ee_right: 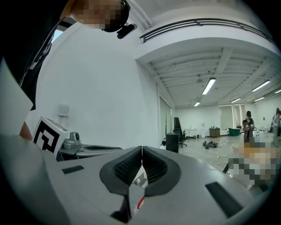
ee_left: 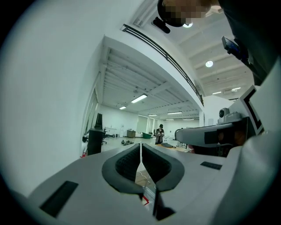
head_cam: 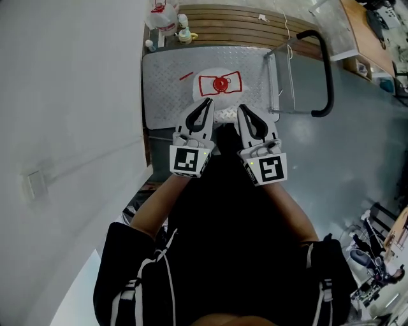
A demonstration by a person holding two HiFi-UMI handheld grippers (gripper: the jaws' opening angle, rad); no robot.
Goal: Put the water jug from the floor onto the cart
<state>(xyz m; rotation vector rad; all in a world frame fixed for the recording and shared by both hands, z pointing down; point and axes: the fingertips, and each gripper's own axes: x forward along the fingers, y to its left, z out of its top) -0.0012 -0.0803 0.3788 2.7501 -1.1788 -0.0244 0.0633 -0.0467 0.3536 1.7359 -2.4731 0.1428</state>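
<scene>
Water jug (head_cam: 220, 84) stands upright on the cart (head_cam: 162, 89), on the diamond-plate deck toward its near edge, so the placing looks done. Left gripper (head_cam: 207, 102) is pressed together with nothing between the pads, and right gripper (head_cam: 243, 109) is the same: closed and empty. Both tips sit just beside the near side of the jug, and no view shows whether they touch it. Main risk, as a judgement: the jug is near the deck edge and the grippers are close to it, so a careless swing on pulling back could knock it and tip it toward the floor. If the cart rolls, that could also shift it; the wheels are not in view, so I can't say whether they are braked. The push handle (head_cam: 326, 70) at the right is well apart from the jug, so no snag there. Containers: the jug has a red cap and a red handle on top, cap on; its fill level can't be read from above. A second jug (head_cam: 163, 15) with red fittings stands beyond the cart by the wall, contents unclear. Small bottles (head_cam: 183, 33) stand next to it at the edge of the wooden slats (head_cam: 242, 25), too small to tell what's in them.
</scene>
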